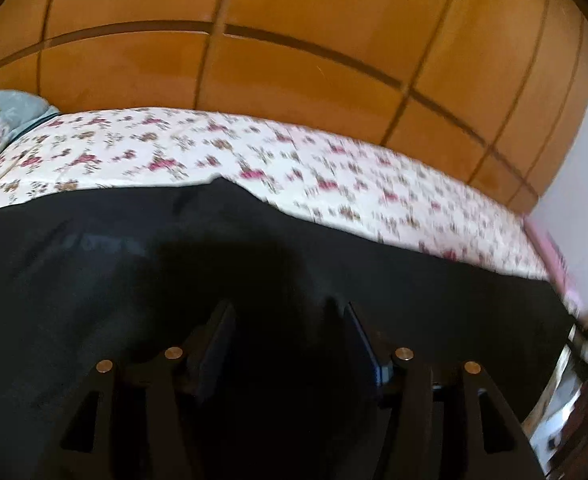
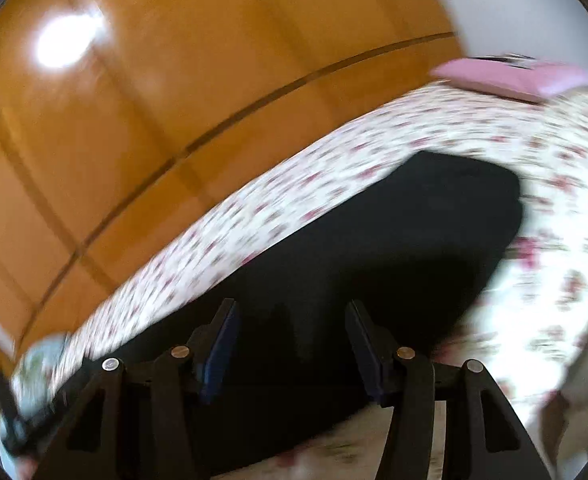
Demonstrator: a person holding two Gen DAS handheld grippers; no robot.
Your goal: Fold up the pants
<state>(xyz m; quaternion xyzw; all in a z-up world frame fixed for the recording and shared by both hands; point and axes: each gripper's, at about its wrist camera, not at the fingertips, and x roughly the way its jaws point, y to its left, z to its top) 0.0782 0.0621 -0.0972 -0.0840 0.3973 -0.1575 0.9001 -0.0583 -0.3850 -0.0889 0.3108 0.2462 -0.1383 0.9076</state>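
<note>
A: The left gripper (image 1: 289, 312) and right gripper (image 2: 291, 316) are held wide apart, nothing pinched. Where are the black pants (image 2: 414, 216)?

B: Spread on the flowered bed (image 1: 334, 172). No fold can be seen. An edge should be grabbed next.
</note>
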